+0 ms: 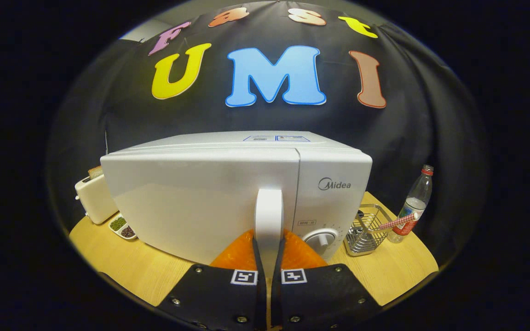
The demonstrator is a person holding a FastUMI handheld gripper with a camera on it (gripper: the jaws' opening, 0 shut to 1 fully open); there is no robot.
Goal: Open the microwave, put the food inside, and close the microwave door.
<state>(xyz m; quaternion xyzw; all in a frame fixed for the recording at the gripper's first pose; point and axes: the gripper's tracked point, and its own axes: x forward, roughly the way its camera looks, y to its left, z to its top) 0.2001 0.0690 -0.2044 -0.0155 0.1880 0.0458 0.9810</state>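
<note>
Gripper [268,250] clamped on the door handle [268,216] of the white microwave [210,197]; water bottle [414,202] well right of microwave.

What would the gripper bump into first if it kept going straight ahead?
The microwave's door handle: it already sits between the gripper jaws, which look closed on it. Straight on, it would push against the white microwave door just behind.
</note>
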